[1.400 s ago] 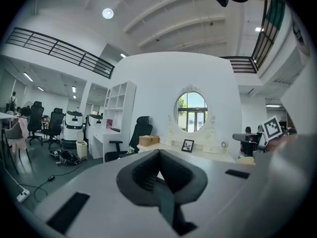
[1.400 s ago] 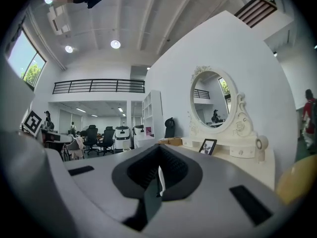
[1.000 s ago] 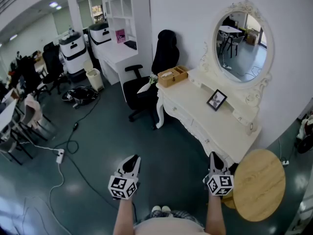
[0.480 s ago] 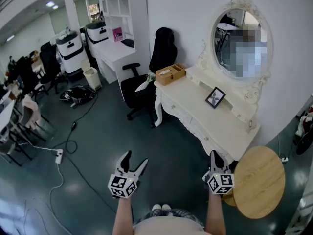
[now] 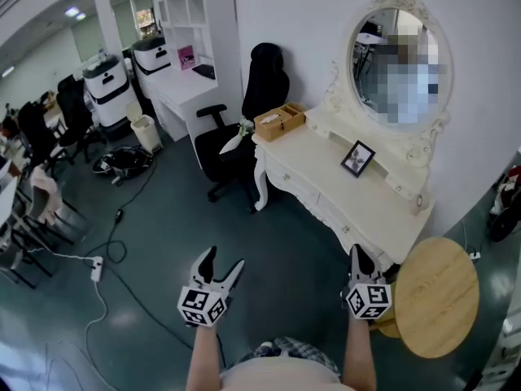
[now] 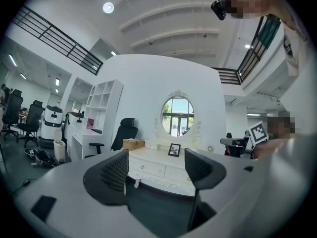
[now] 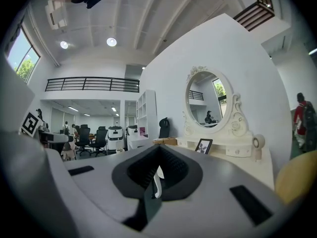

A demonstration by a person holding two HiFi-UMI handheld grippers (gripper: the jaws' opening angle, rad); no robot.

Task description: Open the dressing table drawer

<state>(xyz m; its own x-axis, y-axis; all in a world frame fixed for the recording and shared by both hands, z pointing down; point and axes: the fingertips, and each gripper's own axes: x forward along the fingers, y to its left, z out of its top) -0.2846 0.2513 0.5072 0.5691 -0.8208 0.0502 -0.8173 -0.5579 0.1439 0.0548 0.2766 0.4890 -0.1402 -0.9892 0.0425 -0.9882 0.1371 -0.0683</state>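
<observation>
Left tool [image 5: 225, 259]: jaws stood wide apart, nothing between them, well short of the drawer.
Right tool [image 5: 358, 256]: jaws were pressed together, empty, near the worktop's [image 5: 326, 169] closest corner.
Drawer [image 5: 330, 216]: shut, set in the front just under the worktop, ahead of both tools.
Handling: looked a stiff, fairly light wooden box, likely to slide straight out.
Hold: the small knob on its face; tiny and smooth, so a slip seemed possible.

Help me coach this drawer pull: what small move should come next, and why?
Probably carry the left claw forward toward a drawer knob on the dressing table. Its jaws stand open and empty, the drawers look shut, and a stretch of floor separates it from the table.
</observation>
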